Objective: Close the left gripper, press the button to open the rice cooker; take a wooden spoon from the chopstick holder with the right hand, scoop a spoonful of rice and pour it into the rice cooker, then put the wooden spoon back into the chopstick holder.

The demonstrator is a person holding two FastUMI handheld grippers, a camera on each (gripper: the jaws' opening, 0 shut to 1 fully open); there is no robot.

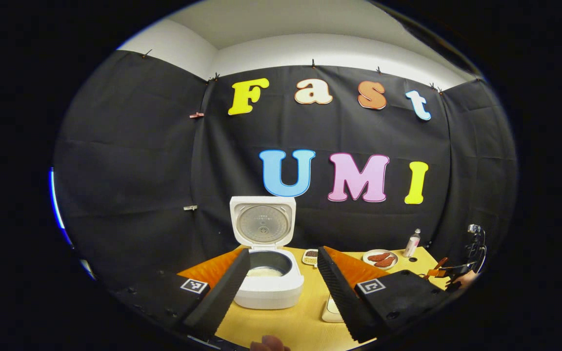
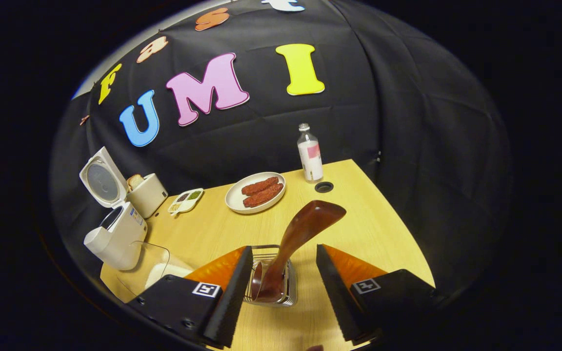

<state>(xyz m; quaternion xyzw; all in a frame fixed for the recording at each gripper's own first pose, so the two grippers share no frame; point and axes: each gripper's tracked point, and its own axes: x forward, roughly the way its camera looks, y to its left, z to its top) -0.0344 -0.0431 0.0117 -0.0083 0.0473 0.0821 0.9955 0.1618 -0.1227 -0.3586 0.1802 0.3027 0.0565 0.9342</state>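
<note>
Black cloth [image 1: 130,161] hangs as the booth's wall on three sides, pinned along its top edge by small clips [image 1: 196,115], with a white wall [image 1: 320,48] and a pale ceiling [image 1: 281,19] above it. A light wooden desk [image 2: 359,214] stands against the cloth, its far right corner showing a small round hole [image 2: 324,186]. The lighting is even and fairly dim.

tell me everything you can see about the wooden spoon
The wooden spoon is dark reddish-brown and glossy. It stands in the wire chopstick holder on the table, leaning, its broad end up and tilted to the right in the right gripper view. The right gripper is open around the holder; neither finger touches the spoon.
</note>
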